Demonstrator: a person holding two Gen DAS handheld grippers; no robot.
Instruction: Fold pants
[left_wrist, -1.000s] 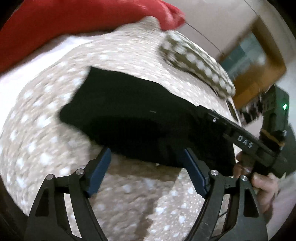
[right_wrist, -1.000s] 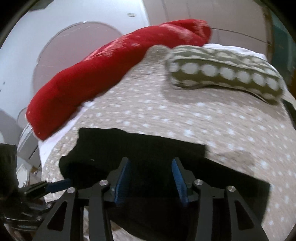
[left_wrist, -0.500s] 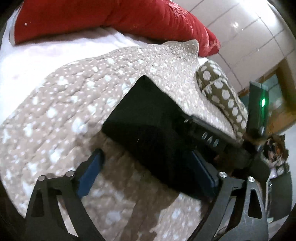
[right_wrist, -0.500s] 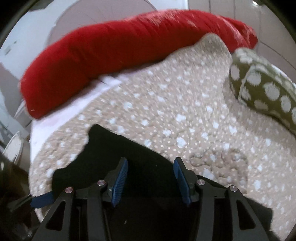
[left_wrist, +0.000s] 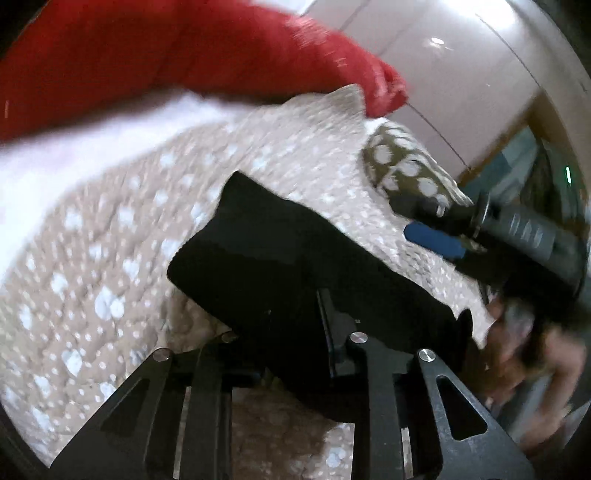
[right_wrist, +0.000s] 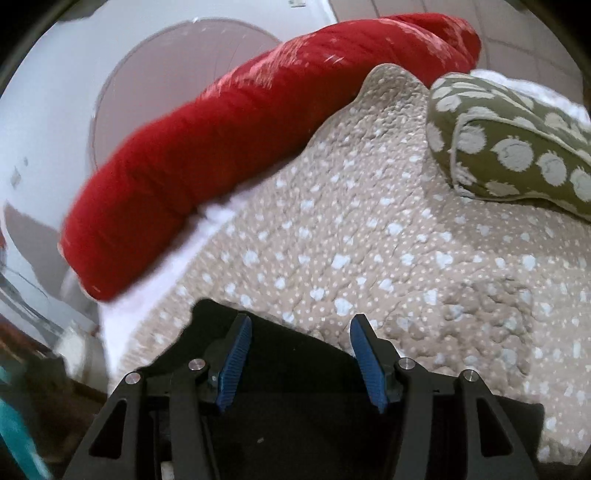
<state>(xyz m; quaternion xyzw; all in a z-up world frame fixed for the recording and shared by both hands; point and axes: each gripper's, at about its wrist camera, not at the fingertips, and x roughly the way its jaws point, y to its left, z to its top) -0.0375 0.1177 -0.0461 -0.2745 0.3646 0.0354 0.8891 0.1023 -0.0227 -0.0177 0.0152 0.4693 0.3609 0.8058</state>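
gripping the black pants (left_wrist: 280, 266), left claw (left_wrist: 295, 332) is clamped; right claw (right_wrist: 301, 354) gapes wide.

A beige quilt (right_wrist: 388, 240) dotted with pale spots covers the bed. A long red bolster (right_wrist: 236, 147) lies along its far edge on a white sheet (left_wrist: 74, 162). An olive polka-dot pillow (right_wrist: 517, 147) rests near the quilt's far right corner.

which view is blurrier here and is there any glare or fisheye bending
Left wrist view: heavy motion smear across the spotted quilt, red bolster and the hand; a small ceiling-light glare at top right. Right wrist view: mostly sharp, smeared only at its left edge; the fisheye bows the bolster and darkens the corners.
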